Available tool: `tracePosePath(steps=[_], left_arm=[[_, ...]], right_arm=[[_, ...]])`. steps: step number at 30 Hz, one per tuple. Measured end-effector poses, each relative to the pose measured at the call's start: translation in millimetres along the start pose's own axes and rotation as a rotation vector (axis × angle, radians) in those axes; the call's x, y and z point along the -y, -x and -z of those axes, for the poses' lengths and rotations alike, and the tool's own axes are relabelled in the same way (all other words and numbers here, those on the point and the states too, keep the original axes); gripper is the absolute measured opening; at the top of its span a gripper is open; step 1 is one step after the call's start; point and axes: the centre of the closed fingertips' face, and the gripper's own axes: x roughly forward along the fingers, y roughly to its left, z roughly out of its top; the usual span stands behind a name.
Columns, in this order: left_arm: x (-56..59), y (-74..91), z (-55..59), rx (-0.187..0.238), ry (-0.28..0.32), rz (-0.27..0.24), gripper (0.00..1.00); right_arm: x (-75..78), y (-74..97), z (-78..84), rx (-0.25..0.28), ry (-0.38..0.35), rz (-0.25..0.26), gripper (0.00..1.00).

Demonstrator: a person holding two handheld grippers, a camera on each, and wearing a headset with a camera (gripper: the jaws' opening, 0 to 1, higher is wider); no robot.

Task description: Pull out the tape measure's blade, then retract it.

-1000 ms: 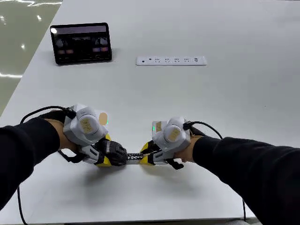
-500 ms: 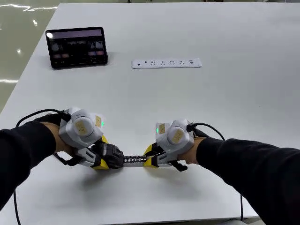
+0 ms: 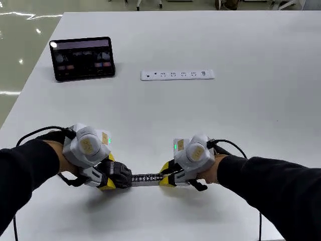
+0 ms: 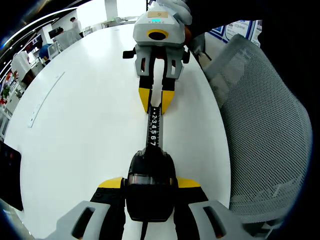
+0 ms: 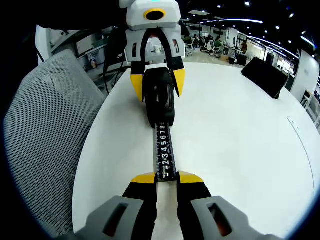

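Tape measure, a black case, lies on the white counter near its front edge, at about 6 o'clock in the head view. Its blade runs out of the case toward 3 o'clock as a short, straight, dark strip with white numbers, low over the counter.

The left tool has its yellow-tipped jaws pressed against the two sides of the case, pinching it; in the left gripper view the case sits between them at 6 o'clock and the blade leads away toward 12 o'clock. The right tool meets the blade's free end, its yellow tips drawn in close on either side of it and pinching it. In the right gripper view the numbers 1 to 9 read up the blade from that end toward the tape measure at 12 o'clock. The two tools face each other, apart, with the bared blade between them.

Dark sleeves come in from 7 and 5 o'clock, and black cables trail back from the tools. From the case, a white power strip lies flat at about 1 o'clock, well apart, and a tablet with a lit screen stands propped at about 11 o'clock, farther back. A grey mesh chair sits just off the counter's edge in the gripper views.
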Motion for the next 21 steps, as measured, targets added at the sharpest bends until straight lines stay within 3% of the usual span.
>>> tracePosePath(steps=[21], left_arm=[[-0.8, -1.1, -0.1, 0.004, 0.008, 0.000, 0.33]], right_arm=[[2.0, 17.2, 18.0, -0.015, -0.025, 0.010, 0.09]])
